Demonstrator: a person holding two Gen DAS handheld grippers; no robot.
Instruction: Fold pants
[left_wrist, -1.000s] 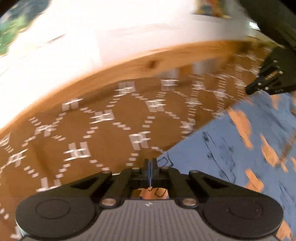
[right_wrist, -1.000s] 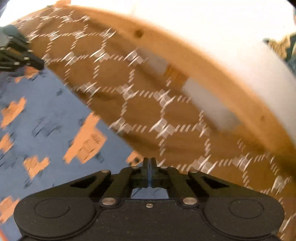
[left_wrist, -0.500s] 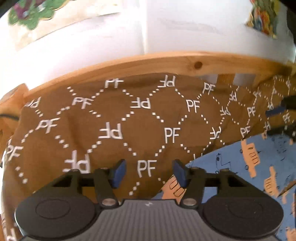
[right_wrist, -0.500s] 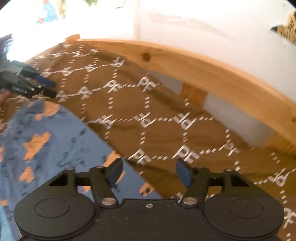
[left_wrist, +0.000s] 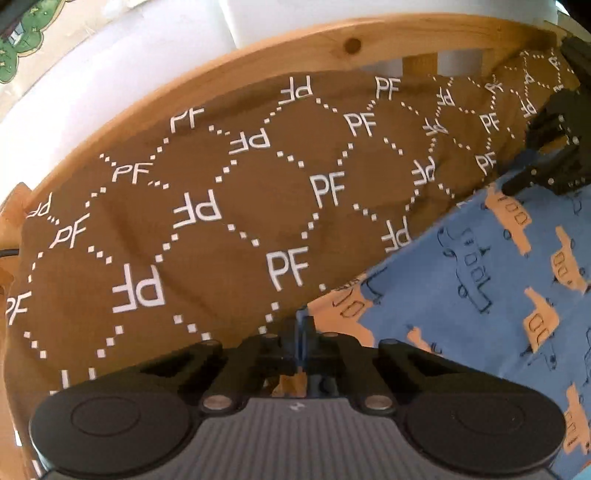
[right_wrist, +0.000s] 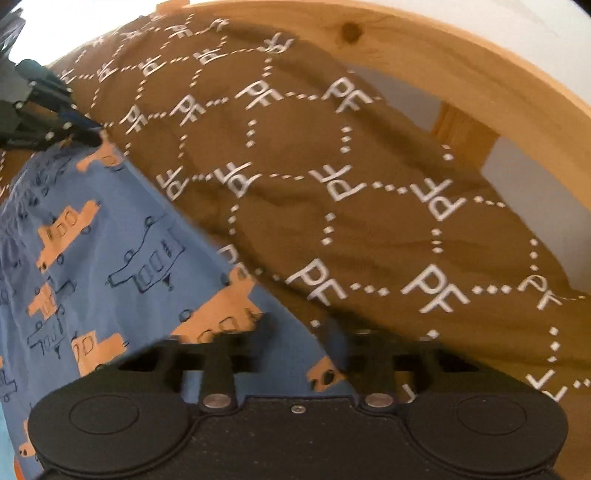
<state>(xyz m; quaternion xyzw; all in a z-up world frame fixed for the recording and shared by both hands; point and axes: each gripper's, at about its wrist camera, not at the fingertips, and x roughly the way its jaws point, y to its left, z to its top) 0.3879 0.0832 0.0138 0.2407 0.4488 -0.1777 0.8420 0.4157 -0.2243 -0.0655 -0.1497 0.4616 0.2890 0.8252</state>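
Observation:
Blue pants (left_wrist: 461, 295) printed with orange trucks lie flat on a brown "PF" blanket (left_wrist: 240, 221). My left gripper (left_wrist: 302, 332) is shut on the pants' corner at the cloth's edge. From the right wrist view the left gripper (right_wrist: 88, 136) shows pinched on the far corner of the pants (right_wrist: 110, 240). My right gripper (right_wrist: 299, 328) is blurred and its jaws are closing. They stand a little apart, with the pants' near edge between them. In the left wrist view the right gripper (left_wrist: 513, 186) rests at the pants' far corner.
A curved wooden bed rail (left_wrist: 258, 62) runs behind the blanket, with white wall beyond it. In the right wrist view the same rail (right_wrist: 443, 55) bounds the blanket (right_wrist: 369, 184). Brown blanket spreads wide beside the pants.
Both grippers went from shut to wide open, then tipped down onto the pants' edge. The left has shut on its corner. The right's jaws have narrowed around the edge.

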